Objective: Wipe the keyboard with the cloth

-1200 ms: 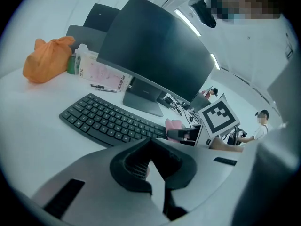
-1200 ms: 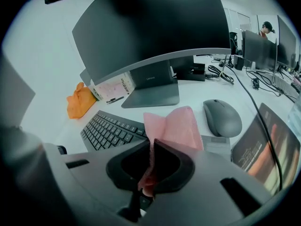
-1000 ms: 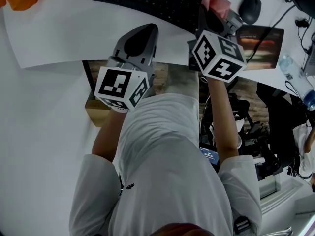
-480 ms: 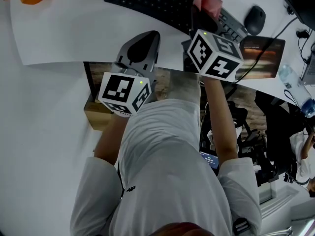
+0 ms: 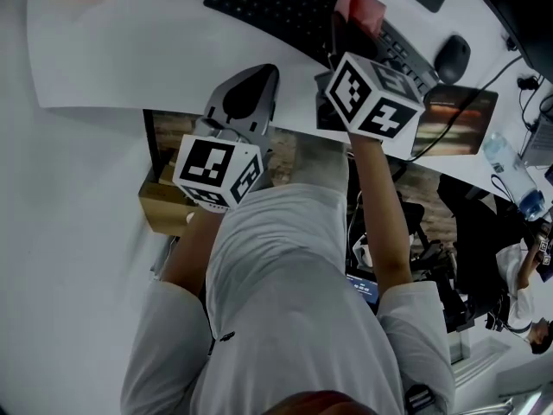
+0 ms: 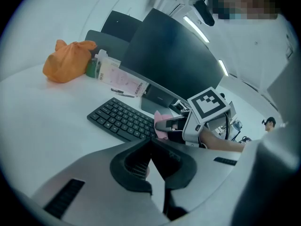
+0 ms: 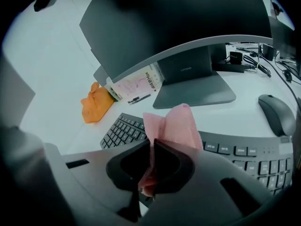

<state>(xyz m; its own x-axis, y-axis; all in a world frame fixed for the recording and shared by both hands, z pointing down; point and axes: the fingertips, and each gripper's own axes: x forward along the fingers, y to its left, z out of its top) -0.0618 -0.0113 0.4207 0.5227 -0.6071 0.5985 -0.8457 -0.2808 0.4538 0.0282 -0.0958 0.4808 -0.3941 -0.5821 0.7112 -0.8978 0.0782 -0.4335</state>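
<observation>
Amid monitor [image 7: 178,27], mouse [image 7: 277,114] and orange bag [image 6: 68,60]: pinching pink cloth [image 7: 176,126] in right tongs [image 7: 153,145] over keyboard [image 6: 122,119], left tongs [image 6: 151,142] closed, empty.

White desk [image 5: 130,59], dark monitor [image 7: 178,18]

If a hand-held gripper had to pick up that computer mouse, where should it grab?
Probably across the mouse at its two long sides, coming down from above: its domed top offers no edge, and it lies flat on the desk.

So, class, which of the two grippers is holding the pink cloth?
The right gripper: its jaws pinch the pink cloth, while the left gripper holds nothing.
</observation>
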